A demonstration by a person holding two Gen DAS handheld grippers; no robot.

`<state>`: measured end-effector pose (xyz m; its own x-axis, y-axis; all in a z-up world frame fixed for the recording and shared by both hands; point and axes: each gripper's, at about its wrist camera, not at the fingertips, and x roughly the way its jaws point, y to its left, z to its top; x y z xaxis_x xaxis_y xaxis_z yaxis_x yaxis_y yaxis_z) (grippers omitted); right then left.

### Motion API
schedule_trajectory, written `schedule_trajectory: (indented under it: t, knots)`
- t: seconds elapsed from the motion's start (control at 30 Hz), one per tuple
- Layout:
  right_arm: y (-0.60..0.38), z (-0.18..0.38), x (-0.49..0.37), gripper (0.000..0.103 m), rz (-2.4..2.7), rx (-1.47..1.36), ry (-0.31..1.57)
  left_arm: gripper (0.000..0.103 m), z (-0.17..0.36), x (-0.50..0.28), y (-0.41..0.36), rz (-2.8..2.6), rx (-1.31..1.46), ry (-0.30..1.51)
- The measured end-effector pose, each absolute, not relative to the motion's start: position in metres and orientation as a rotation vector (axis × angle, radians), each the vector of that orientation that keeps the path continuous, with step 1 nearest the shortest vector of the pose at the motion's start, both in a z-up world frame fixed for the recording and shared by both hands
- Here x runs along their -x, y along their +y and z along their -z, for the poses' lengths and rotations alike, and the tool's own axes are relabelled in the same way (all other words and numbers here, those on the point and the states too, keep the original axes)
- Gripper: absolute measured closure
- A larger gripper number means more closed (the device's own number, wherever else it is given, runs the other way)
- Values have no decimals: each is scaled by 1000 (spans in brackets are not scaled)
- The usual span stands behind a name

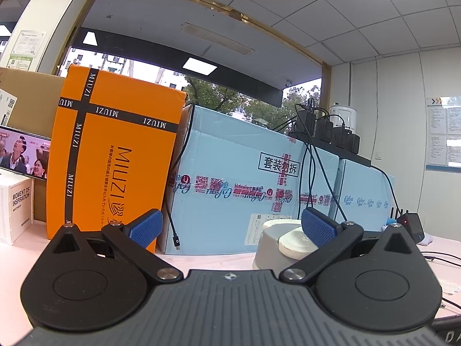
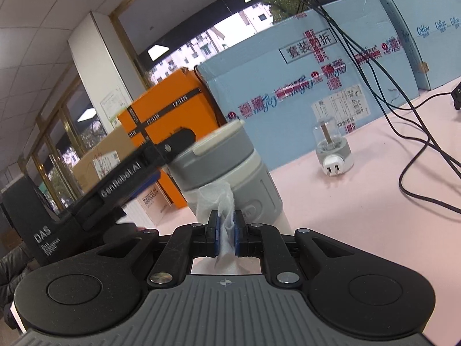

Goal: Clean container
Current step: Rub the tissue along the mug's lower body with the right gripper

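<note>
The container is a grey cup with a white flip lid (image 2: 227,170), standing on the pink table. In the left wrist view it (image 1: 276,245) stands just beyond my right blue pad. My left gripper (image 1: 230,227) is open wide and empty, with the cup off to its right side. My right gripper (image 2: 226,230) is shut on a white tissue (image 2: 222,201) and presses it against the cup's side. The left gripper's black body (image 2: 121,184) shows at the cup's left in the right wrist view.
An orange MIUZI box (image 1: 112,155) and light blue cartons (image 1: 245,178) stand close behind. A small grey plug-in device with a clear dome (image 2: 331,150) sits on the table to the right. Black cables (image 2: 417,155) trail across the right side. A phone (image 1: 23,152) plays video at left.
</note>
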<state>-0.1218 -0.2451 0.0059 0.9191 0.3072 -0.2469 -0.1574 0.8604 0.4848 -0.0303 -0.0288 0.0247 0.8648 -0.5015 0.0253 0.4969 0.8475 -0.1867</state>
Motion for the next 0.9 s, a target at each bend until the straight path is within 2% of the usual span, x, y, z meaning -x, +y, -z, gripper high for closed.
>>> schedule_trajectory:
  t: [0.33,0.67,0.9]
  knots:
    - [-238,13,116,94,-241,-455,413,0,-25,30,-29,526,191,24]
    - [-241,-15,128,94,-231,-413,315,0,-25,29,-29,529,194,26]
    - [-244,-7,120,94,-219,-419,342,0,-24,30,-28,528,196,26]
